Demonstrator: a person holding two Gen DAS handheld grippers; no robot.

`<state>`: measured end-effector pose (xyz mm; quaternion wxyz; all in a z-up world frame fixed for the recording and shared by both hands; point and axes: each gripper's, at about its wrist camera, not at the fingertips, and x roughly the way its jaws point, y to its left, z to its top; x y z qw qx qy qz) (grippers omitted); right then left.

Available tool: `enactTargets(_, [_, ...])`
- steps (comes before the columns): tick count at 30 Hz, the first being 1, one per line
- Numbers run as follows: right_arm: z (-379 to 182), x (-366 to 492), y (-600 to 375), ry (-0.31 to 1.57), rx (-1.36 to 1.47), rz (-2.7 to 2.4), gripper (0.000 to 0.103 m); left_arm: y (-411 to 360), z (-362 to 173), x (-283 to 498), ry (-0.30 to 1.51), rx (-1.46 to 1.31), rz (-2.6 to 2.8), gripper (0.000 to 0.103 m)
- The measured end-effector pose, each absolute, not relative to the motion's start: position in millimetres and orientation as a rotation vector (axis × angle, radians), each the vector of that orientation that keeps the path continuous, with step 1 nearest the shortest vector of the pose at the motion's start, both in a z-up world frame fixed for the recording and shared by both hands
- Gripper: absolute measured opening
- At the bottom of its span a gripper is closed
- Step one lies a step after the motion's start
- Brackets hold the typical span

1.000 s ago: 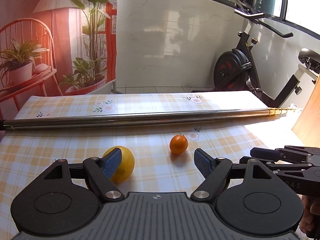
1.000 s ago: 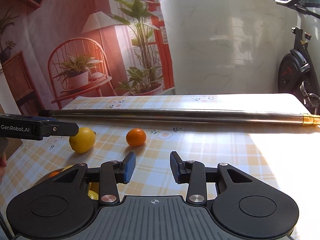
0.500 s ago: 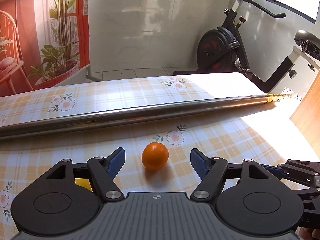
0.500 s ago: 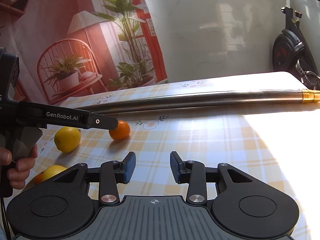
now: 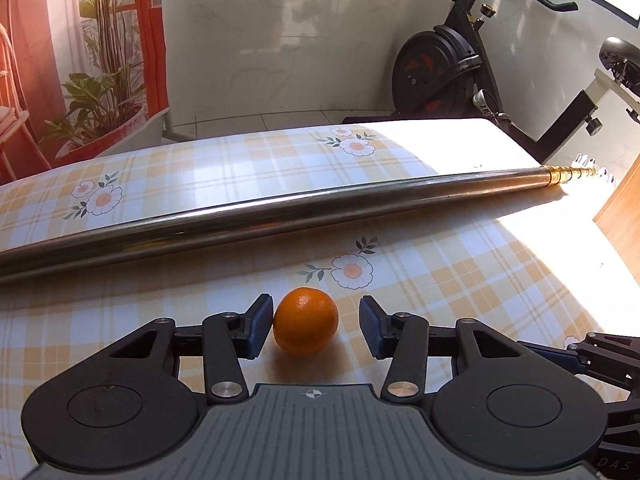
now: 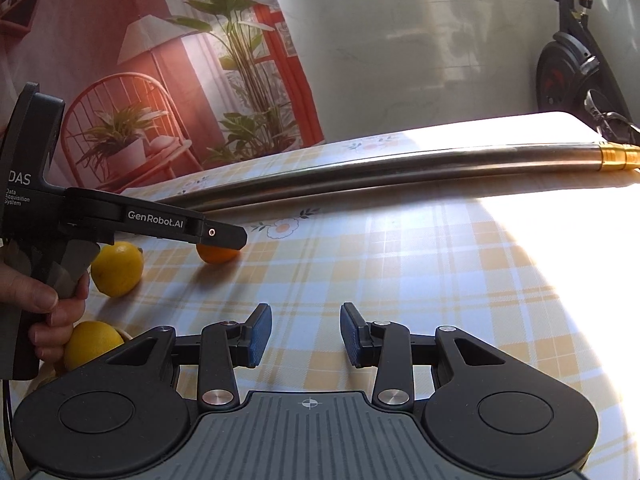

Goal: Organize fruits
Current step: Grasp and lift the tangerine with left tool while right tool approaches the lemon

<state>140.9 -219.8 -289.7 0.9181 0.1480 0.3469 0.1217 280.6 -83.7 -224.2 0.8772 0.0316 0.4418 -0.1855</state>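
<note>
Straddling the orange (image 5: pixel 306 320) with jaws part-open, left pad touching it, the left gripper (image 5: pixel 316 330) seems mid-pick and needs closing next; the right gripper (image 6: pixel 306 334) waits open, empty.

Small orange (image 5: pixel 306 325), whole, resting on the counter (image 5: pixel 460 280). Two lemons (image 6: pixel 117 268) (image 6: pixel 91 343) lie apart (nearer one partly hidden).

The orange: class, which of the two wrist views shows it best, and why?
The left wrist view: the orange sits whole and close between the open left gripper fingers. In the right wrist view that gripper's body hides its top, leaving only the lower part visible.
</note>
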Motion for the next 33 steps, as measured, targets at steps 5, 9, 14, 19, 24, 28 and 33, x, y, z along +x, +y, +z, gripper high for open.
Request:
enactTargets(5, [-290, 141, -220, 0.716, 0.31, 0.249, 0.035, -82, -228, 284, 0.951, 0.069, -0.386, 0.038])
enactTargets(9, [-289, 140, -220, 0.716, 0.31, 0.249, 0.035, -82, -227, 283, 0.948, 0.077, -0.389, 0.038])
enactTargets(14, [-287, 139, -220, 0.713, 0.307, 0.25, 0.035, -82, -221, 276, 0.924, 0.093, -0.387, 0.038])
enactTargets(19, [-281, 137, -216, 0.703, 0.305, 0.26, 0.035, -75, -203, 260, 0.868, 0.105, -0.394, 0.038])
enactTargets(24, [-270, 135, -208, 0.688, 0.293, 0.281, 0.035, -57, -181, 235, 0.81, 0.089, -0.385, 0.038])
enactTargets(28, [-259, 134, -193, 0.677, 0.263, 0.307, 0.035, -35, -166, 210, 0.777, 0.056, -0.363, 0.038])
enactTargets(33, [-246, 135, -170, 0.668, 0.22, 0.351, 0.035, -6, -154, 180, 0.743, 0.037, -0.329, 0.038])
